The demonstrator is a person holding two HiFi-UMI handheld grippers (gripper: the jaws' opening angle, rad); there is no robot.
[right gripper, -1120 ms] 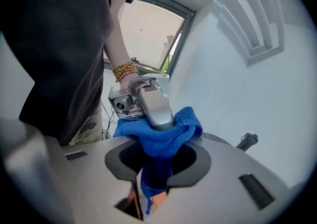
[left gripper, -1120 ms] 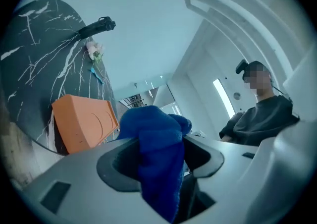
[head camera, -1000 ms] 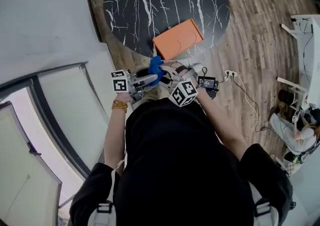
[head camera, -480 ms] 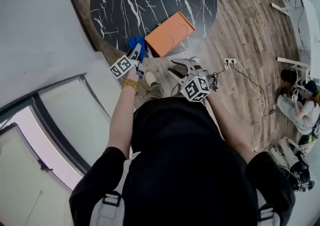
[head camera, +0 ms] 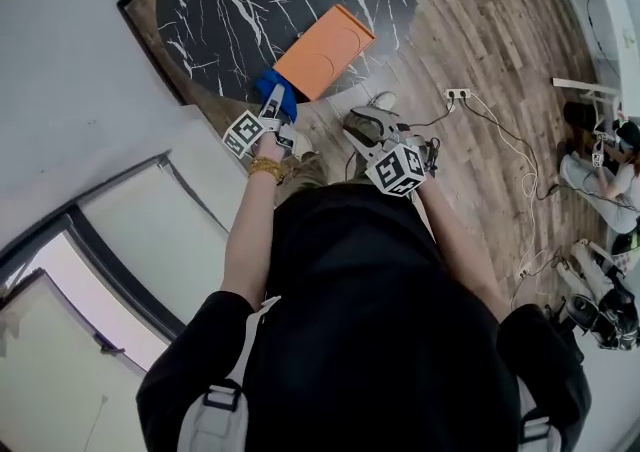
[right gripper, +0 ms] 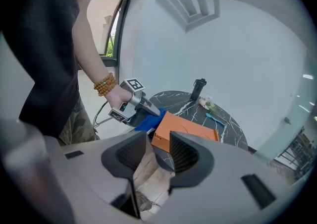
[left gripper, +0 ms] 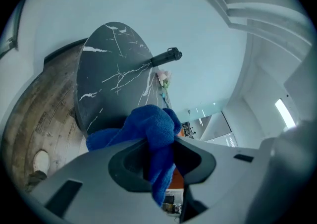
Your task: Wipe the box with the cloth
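Only the left gripper view shows the grip itself. The left gripper (left gripper: 159, 154) has its jaws drawn narrow on a bunched blue cloth (left gripper: 151, 129), on which they have just been closing. The cloth bulges out ahead of the tips and hangs down between them. Beyond it that view catches the round black marble table (left gripper: 106, 77) at a steep slant, with a black bottle (left gripper: 166, 57) and some flowers (left gripper: 163, 77) at its far side.

The orange box (right gripper: 187, 133) is all but hidden there. The right gripper view shows it whole, lying flat by the table's near edge. The cloth sits at its near corner and seems to touch it, though the angle leaves that unsure. The right gripper (right gripper: 157, 152) has its jaws apart, having just been opening, with only wooden floor (right gripper: 148, 173) between them.

In the head view the left arm reaches out nearly straight, a bead bracelet (head camera: 265, 169) at the wrist and the gripper pointing at the box's corner. The right arm is bent. Its gripper is held off the table, over the floor, and is aimed toward the box.
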